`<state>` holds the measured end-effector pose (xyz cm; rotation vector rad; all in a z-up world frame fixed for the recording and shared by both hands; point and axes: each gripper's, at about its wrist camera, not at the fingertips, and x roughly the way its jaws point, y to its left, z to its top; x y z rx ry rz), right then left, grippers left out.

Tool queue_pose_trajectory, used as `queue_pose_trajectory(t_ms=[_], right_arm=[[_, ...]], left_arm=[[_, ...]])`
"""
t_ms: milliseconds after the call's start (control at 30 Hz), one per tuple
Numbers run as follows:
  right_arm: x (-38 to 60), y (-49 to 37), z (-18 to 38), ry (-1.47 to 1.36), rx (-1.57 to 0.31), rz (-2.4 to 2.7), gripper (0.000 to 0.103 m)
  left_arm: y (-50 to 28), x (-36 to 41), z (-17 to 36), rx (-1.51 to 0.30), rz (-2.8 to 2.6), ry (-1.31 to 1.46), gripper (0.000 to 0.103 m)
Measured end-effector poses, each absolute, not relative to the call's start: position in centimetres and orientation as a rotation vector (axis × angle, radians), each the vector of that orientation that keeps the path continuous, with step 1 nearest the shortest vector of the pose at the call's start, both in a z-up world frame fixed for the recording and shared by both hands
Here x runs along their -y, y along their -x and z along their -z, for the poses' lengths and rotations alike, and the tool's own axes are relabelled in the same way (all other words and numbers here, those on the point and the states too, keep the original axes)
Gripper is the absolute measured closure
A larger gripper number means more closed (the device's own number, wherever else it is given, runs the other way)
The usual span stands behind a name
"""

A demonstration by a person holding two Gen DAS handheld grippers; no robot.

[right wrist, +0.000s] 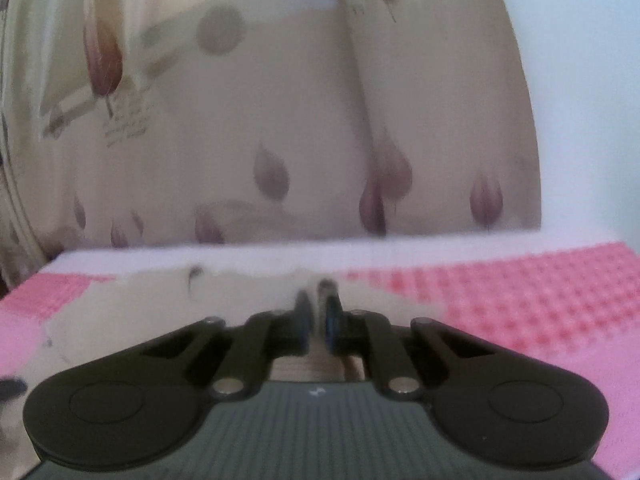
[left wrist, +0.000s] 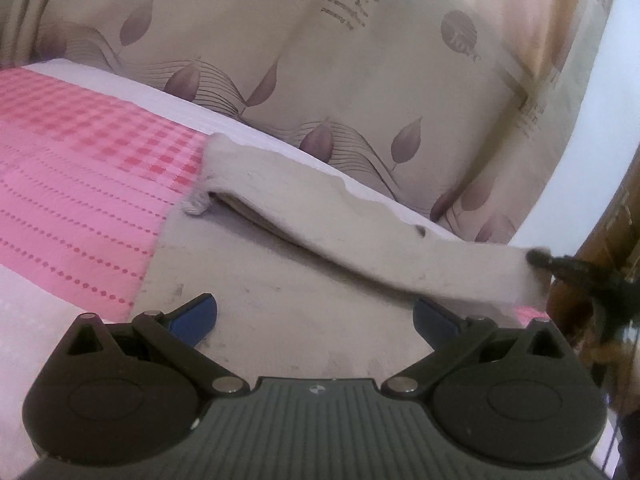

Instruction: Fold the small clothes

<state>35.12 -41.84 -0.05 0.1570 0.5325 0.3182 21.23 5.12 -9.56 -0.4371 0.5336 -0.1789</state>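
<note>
Beige small garment (left wrist: 280, 264) lies on pink-checked bed cover (left wrist: 80, 152), near bed's far edge. Our right gripper (right wrist: 318, 312) closed, pinching garment's lifted edge. Our left gripper (left wrist: 314, 318) open, empty, fingers (left wrist: 196, 316) low over cloth. We judge fold underway: keep edge taut, carry it across, align hems. Open room toward pink side; patterned mattress (left wrist: 360, 80) crowds far edge.

Right wrist view motion-blurred: cloth (right wrist: 160, 300) edges soft, its dark mark at 9 o'clock unreadable. Right gripper (right wrist: 318, 312) pads hide the pinched fabric. Curtain (left wrist: 320, 60) print at 12 o'clock cropped, illegible.
</note>
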Motion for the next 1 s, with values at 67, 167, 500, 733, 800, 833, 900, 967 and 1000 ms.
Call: queue_pose_trajectory(t_ms=[67,167,500,733,800,833,900,967,1000], right_arm=[[42.3,-37.0,0.3,-0.15,-0.537,-0.29,0.095],[43.0,-39.8,3.2,-0.168,-0.627,-0.243,0.095],[46.4,-36.6,5.0,-0.406,-0.647,-0.167,0.081],[47.1,-23.4,2.6,-0.464,-0.7,-0.427,0.009],[48.0,-19.2,2.2,-0.429,-0.713,-0.417,0.009],[48.8,-17.3,2.3,-0.428,-0.725,-0.41,0.009],[49.7,-14.3,2.6,-0.447,-0.756,-0.414,0.009],[49.9,-12.0,2.7,-0.409,-0.773,-0.392,0.009],[50.0,-11.1,2.9,-0.391,-0.768,-0.38,0.009]], left_arm=[[-21.2,-5.1,9.5,-0.534,0.177,0.435,0.0],[-21.2,-5.0,9.5,-0.534,0.173,0.43,0.0],[-21.3,-5.2,9.5,-0.541,0.175,0.438,0.0],[-19.3,-6.4,6.9,-0.557,0.228,0.428,0.001],[-17.3,-7.1,5.4,-0.532,0.225,0.407,0.0],[-16.6,-7.4,4.9,-0.548,0.233,0.392,0.0],[-15.2,-8.1,4.2,-0.596,0.259,0.363,0.0],[-13.7,-8.5,4.1,-0.638,0.267,0.355,0.0],[-12.9,-8.7,4.1,-0.665,0.275,0.352,0.001]])
